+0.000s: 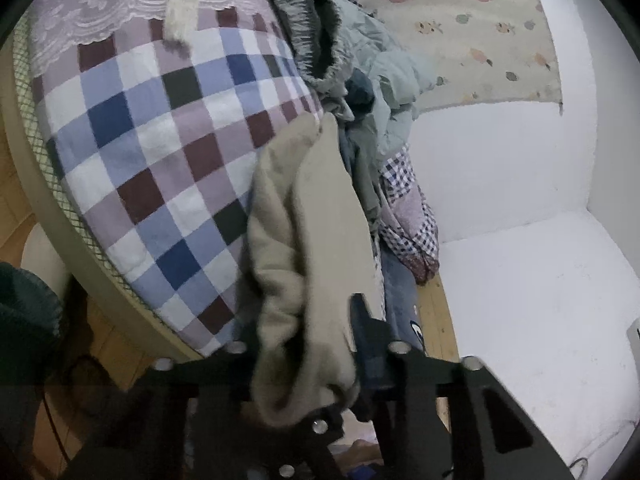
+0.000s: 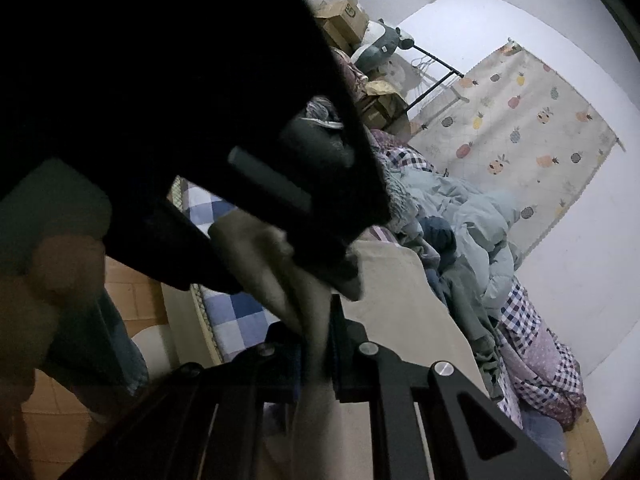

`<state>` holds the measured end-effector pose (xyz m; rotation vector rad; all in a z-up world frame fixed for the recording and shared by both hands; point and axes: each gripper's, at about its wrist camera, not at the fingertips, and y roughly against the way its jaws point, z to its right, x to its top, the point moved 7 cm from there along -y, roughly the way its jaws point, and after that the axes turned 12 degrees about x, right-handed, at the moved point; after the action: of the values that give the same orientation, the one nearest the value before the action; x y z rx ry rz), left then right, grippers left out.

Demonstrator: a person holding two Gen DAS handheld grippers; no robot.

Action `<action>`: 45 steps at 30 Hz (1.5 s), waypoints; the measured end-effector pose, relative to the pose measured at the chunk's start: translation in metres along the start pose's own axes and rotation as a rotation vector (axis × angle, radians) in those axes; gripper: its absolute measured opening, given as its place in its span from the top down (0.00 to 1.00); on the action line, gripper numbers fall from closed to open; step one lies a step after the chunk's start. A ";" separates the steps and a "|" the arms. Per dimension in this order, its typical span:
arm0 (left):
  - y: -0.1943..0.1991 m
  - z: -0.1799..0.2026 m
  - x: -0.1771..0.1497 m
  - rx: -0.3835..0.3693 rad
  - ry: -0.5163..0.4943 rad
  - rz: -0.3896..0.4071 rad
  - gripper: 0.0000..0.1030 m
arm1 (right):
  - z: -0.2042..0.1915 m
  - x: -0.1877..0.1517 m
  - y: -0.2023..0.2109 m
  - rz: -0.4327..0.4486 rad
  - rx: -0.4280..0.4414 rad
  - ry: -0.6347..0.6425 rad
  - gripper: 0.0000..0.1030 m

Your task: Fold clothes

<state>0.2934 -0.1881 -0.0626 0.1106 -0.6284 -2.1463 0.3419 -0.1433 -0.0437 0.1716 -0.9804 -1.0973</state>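
A beige knit garment [image 1: 308, 240] hangs bunched over the checked bed cover [image 1: 160, 152]. My left gripper [image 1: 308, 344] is shut on its lower folds; only the right finger [image 1: 362, 320] shows, the cloth hides the other. In the right wrist view the same beige garment [image 2: 400, 304] runs between my right gripper's [image 2: 316, 344] fingers, which are shut on a fold of it. The left gripper's black body [image 2: 192, 112] fills the upper left of that view, held just above and touching the cloth. A hand [image 2: 44, 280] shows blurred at the left.
A pile of pale green and grey clothes [image 1: 360, 92] and a small-check quilt [image 1: 412, 216] lie along the bed by the white wall [image 1: 520, 200]. A pineapple-print cloth [image 2: 532, 128] hangs on the wall. Boxes and a plush toy [image 2: 380, 44] sit beyond. Wooden floor [image 1: 16, 208] lies left.
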 end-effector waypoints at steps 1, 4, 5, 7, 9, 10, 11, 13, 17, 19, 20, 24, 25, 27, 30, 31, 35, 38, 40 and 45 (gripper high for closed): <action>0.000 -0.001 0.000 -0.002 0.005 0.001 0.80 | -0.001 0.000 0.000 0.002 -0.002 0.006 0.91; 0.000 -0.002 0.002 0.012 0.007 -0.003 0.93 | -0.004 -0.002 0.002 0.002 -0.016 0.027 0.90; 0.000 -0.002 0.002 0.016 0.007 -0.002 0.93 | -0.005 -0.003 0.002 0.002 -0.021 0.033 0.90; 0.001 0.000 0.002 0.030 -0.013 -0.001 0.94 | -0.007 -0.004 0.003 0.002 -0.030 0.047 0.87; 0.002 0.002 0.003 0.047 -0.033 -0.002 0.95 | -0.007 -0.007 0.005 0.000 -0.054 0.059 0.76; 0.003 0.003 0.003 0.053 -0.039 -0.004 0.95 | -0.007 -0.008 0.007 0.000 -0.074 0.065 0.66; 0.003 0.003 0.004 0.056 -0.041 -0.006 0.95 | -0.005 -0.010 0.009 0.001 -0.097 0.071 0.60; 0.004 0.006 0.007 0.060 -0.047 -0.010 0.95 | -0.004 -0.014 0.014 -0.002 -0.131 0.076 0.58; 0.007 0.020 0.007 0.071 -0.104 -0.017 0.95 | -0.002 -0.024 0.023 -0.012 -0.195 0.084 0.53; 0.009 0.029 0.006 0.072 -0.138 -0.017 0.96 | -0.002 -0.032 0.027 -0.023 -0.232 0.088 0.49; 0.011 0.035 0.006 0.067 -0.149 -0.017 0.96 | -0.001 -0.038 0.028 -0.035 -0.249 0.089 0.48; 0.016 0.059 0.007 0.045 -0.200 -0.013 0.96 | 0.008 -0.064 0.027 -0.091 -0.308 0.091 0.48; 0.018 0.065 0.008 0.041 -0.210 -0.013 0.96 | 0.012 -0.073 0.028 -0.114 -0.325 0.086 0.48; 0.022 0.074 0.010 0.030 -0.222 -0.015 0.96 | 0.023 -0.091 0.028 -0.160 -0.354 0.066 0.48; 0.027 0.087 0.013 0.009 -0.218 -0.022 0.96 | 0.038 -0.119 0.031 -0.228 -0.392 0.030 0.48; 0.028 0.091 0.014 0.004 -0.217 -0.023 0.96 | 0.043 -0.128 0.032 -0.248 -0.403 0.020 0.48; 0.031 0.110 0.017 -0.009 -0.232 -0.027 0.96 | 0.058 -0.168 0.042 -0.329 -0.452 -0.002 0.48; 0.033 0.119 0.019 -0.016 -0.239 -0.029 0.96 | 0.072 -0.200 0.050 -0.391 -0.495 -0.022 0.48; 0.033 0.121 0.021 -0.017 -0.236 -0.028 0.96 | 0.080 -0.221 0.056 -0.434 -0.524 -0.033 0.48; 0.034 0.127 0.027 -0.020 -0.230 -0.027 0.96 | 0.091 -0.273 0.068 -0.542 -0.579 -0.032 0.48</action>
<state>0.2639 -0.1750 0.0681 -0.1416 -0.7402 -2.2088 0.2928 0.1409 -0.1105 -0.0609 -0.6159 -1.8423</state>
